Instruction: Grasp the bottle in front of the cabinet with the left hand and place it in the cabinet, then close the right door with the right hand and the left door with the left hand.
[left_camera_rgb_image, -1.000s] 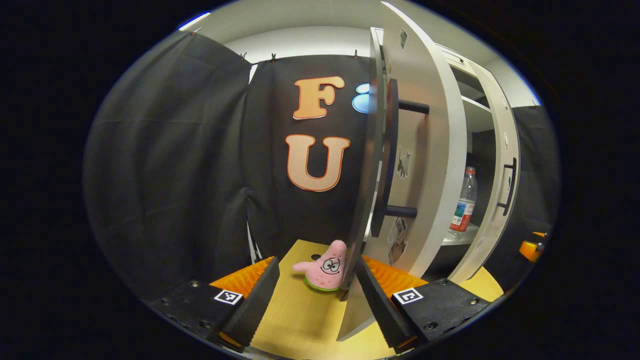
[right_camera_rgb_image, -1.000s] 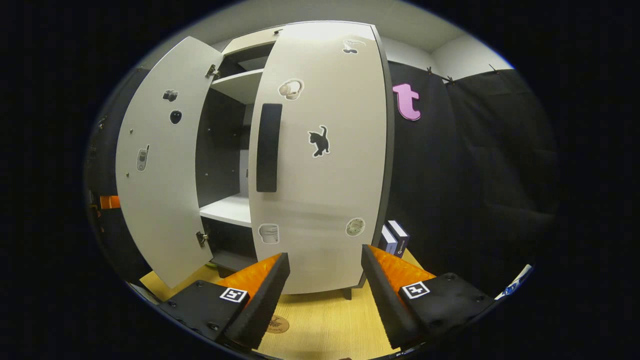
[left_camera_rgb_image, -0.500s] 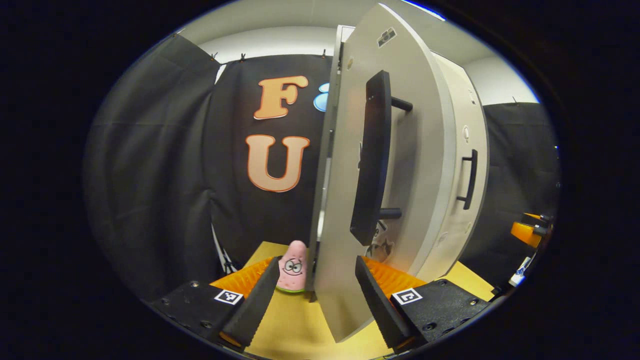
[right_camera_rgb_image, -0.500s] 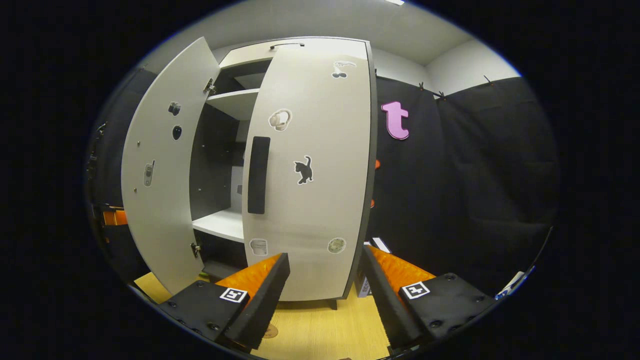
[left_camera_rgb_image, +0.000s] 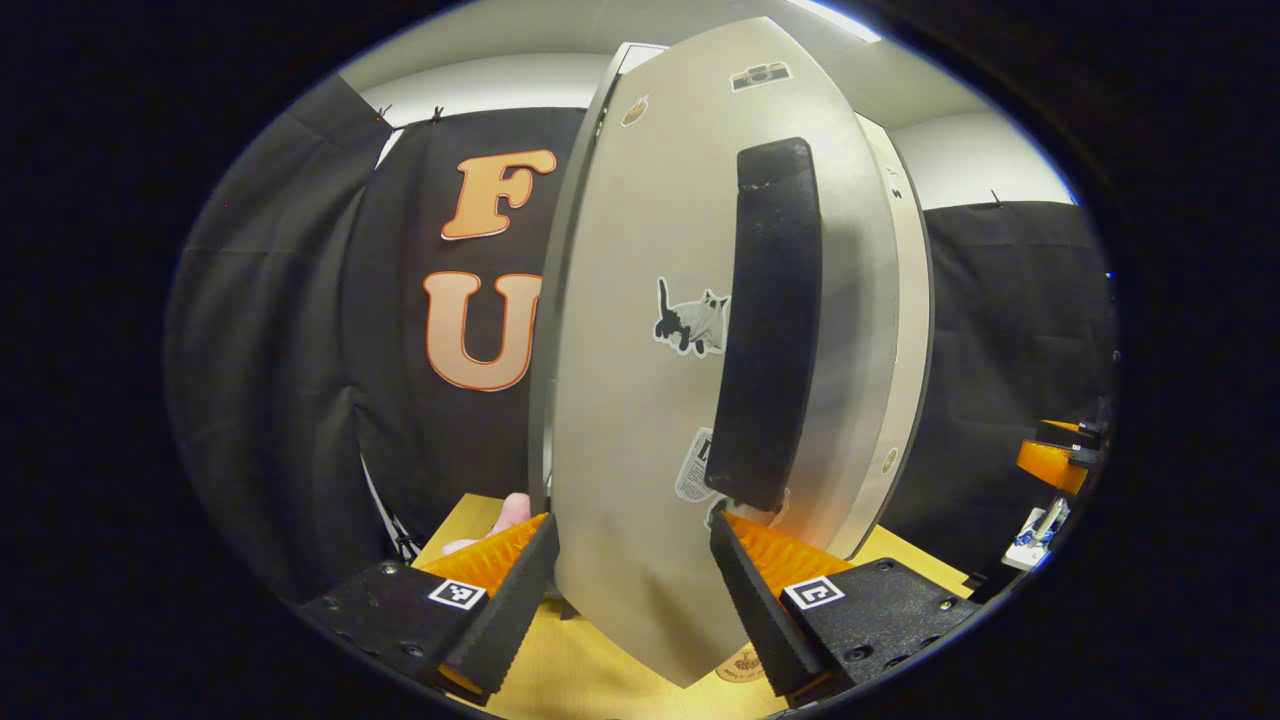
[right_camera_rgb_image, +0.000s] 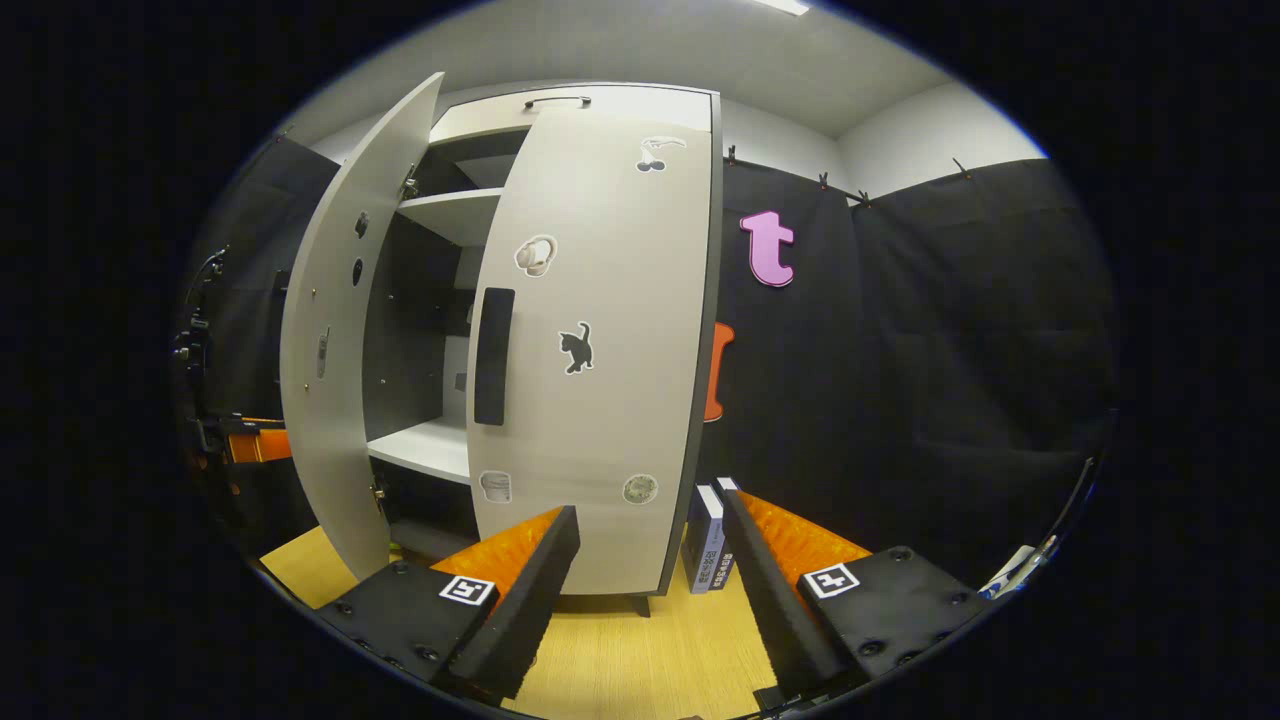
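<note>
Left pale-grey door with black bar handle has swung further shut against the gaping, empty left tool, hiding the shelved bottle; matching right door at 12 o'clock looks closed, right tool open, empty.

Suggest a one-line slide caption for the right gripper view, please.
Open right gripper faces the cabinet: right door shut, left door ajar.

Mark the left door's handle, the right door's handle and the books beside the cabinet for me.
left door handle (left_camera_rgb_image: 768, 320), left gripper view, middle of the black bar.
right door handle (right_camera_rgb_image: 493, 356), right gripper view, middle of the black bar.
books (right_camera_rgb_image: 706, 540), right gripper view, spine of the nearer book.
</note>
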